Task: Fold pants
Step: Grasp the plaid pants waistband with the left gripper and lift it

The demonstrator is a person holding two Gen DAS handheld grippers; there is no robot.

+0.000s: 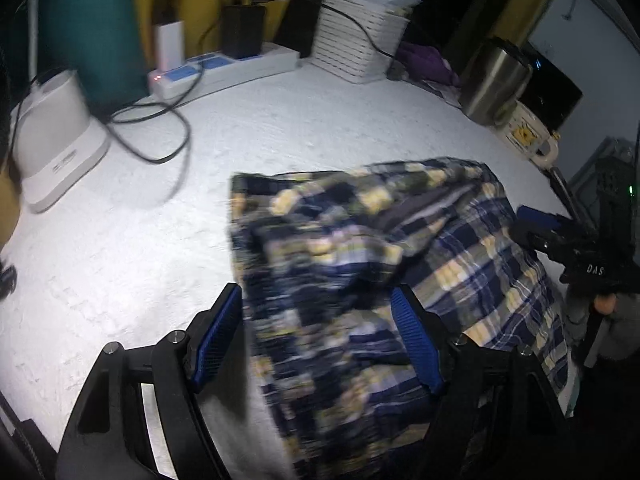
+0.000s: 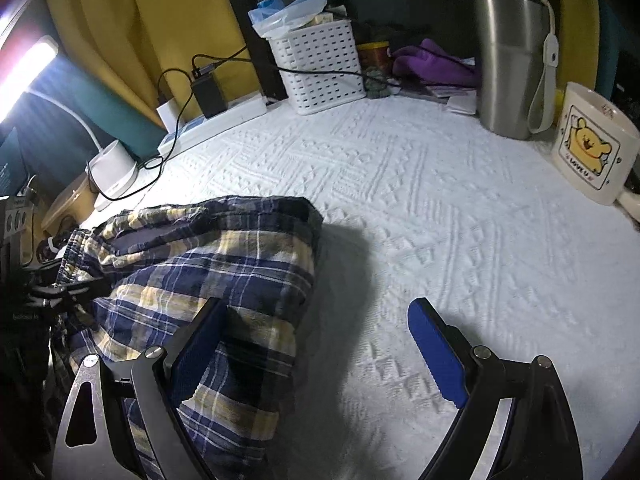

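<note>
Blue, yellow and white plaid pants lie bunched on a white textured cloth. My left gripper is open wide just above them, and the near part of the fabric, blurred, passes between its blue pads without being pinched. In the right wrist view the pants fill the lower left. My right gripper is open too: its left finger is over the plaid, its right finger over bare cloth, and the pants' right edge runs between them. The right gripper also shows at the left wrist view's right edge.
Along the back stand a white slatted basket, a power strip with chargers and cables, a white lamp base, a steel tumbler, a bear mug and purple cloth. A loose black cable loops on the cloth.
</note>
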